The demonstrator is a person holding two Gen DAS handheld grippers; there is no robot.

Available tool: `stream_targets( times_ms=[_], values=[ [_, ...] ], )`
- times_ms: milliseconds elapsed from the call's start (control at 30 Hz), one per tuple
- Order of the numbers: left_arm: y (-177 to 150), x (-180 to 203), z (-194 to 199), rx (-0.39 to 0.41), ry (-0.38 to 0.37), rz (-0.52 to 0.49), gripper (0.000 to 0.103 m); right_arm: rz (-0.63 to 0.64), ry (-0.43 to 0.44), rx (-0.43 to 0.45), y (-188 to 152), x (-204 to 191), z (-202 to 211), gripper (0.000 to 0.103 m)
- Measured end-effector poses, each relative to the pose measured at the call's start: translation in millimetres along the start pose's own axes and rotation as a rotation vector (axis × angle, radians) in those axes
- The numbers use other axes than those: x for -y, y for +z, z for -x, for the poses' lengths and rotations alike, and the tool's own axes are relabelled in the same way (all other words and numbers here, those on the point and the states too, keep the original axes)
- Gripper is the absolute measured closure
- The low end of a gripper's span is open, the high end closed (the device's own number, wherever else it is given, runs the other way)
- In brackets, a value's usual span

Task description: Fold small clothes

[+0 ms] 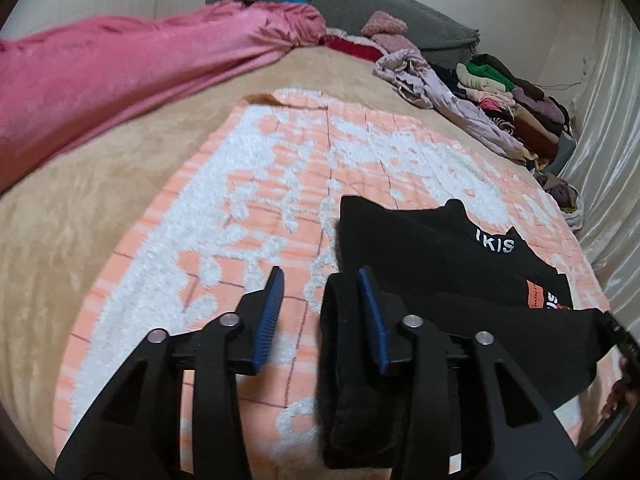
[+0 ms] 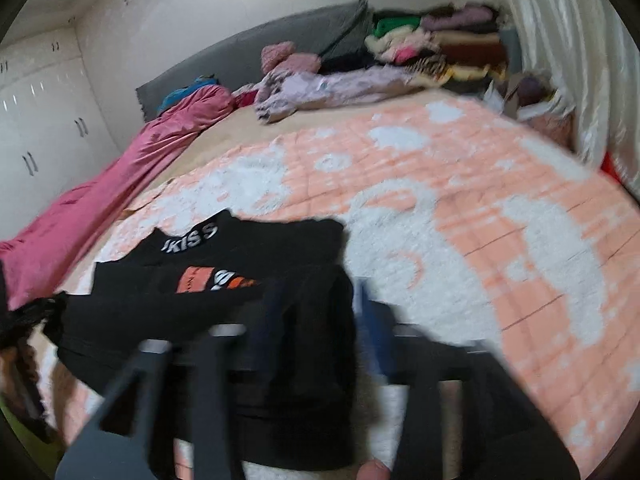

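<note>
A black garment point(image 1: 440, 248) with white lettering and an orange patch lies partly folded on the peach-and-white blanket point(image 1: 256, 184). My left gripper point(image 1: 320, 280) is open just above the blanket. A strip of the black cloth lies in the gap against the right blue pad point(image 1: 370, 304), and the left pad is clear of it. In the blurred right wrist view the same garment point(image 2: 160, 312) lies at lower left. My right gripper point(image 2: 320, 308) has its jaws apart, with a fold of black cloth lying loose between them.
A pink cover point(image 1: 120, 72) runs along the left of the bed. A pile of folded clothes point(image 1: 500, 92) and a lilac garment point(image 2: 340, 84) lie by the grey headboard point(image 1: 360, 4). A pale curtain point(image 1: 608, 120) hangs to the right, and white cupboards point(image 2: 40, 120) stand on the left.
</note>
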State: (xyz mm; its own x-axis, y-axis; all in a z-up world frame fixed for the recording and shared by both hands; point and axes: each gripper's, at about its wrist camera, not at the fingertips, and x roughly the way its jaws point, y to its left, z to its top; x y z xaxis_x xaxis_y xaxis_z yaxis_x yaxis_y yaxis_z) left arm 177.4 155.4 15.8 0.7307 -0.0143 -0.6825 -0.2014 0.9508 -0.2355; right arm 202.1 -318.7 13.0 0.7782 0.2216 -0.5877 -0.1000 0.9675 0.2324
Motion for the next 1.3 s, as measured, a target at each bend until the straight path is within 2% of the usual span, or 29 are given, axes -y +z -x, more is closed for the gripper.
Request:
stream_targets(
  times_ms=[67,133,200,367,467,600,667,767,900,1067,1200,1300],
  values=[
    [0,3,4,0.015,0.008,-0.018,0.069,0.021,-0.015,0.022,1,-3,8,0.048],
    [0,5,9,0.028,0.009,-0.031,0.062,0.055,-0.021,0.037,2,-9,18,0.048],
    [-1,7,12,0.034,0.002,-0.036,0.061,0.084,-0.017,0.048,1,-16,25,0.048],
    [-5,13,22,0.056,0.015,-0.064,0.060,0.181,0.035,0.049,-7,-44,41,0.048],
    [-7,17,30,0.072,0.003,-0.070,0.058,0.223,0.096,0.008,-17,-63,41,0.048],
    [-15,19,49,0.135,0.041,-0.094,0.058,0.251,0.172,-0.057,-32,-85,33,0.048],
    [-19,18,56,0.146,0.027,-0.095,0.058,0.263,0.196,-0.083,-40,-95,28,0.048],
    [-32,24,64,0.146,0.001,-0.119,0.058,0.296,0.222,-0.127,-52,-108,22,0.057],
    [-59,46,59,0.081,-0.062,-0.189,0.059,0.333,0.243,-0.174,-65,-120,17,0.070],
    [-87,84,36,-0.032,-0.117,-0.316,0.064,0.377,0.219,-0.217,-77,-134,6,0.071],
    [-95,98,17,-0.071,-0.083,-0.377,0.064,0.380,0.189,-0.250,-80,-135,-9,0.071],
    [-94,103,11,-0.074,-0.061,-0.404,0.063,0.370,0.188,-0.240,-78,-135,-16,0.071]
  ],
)
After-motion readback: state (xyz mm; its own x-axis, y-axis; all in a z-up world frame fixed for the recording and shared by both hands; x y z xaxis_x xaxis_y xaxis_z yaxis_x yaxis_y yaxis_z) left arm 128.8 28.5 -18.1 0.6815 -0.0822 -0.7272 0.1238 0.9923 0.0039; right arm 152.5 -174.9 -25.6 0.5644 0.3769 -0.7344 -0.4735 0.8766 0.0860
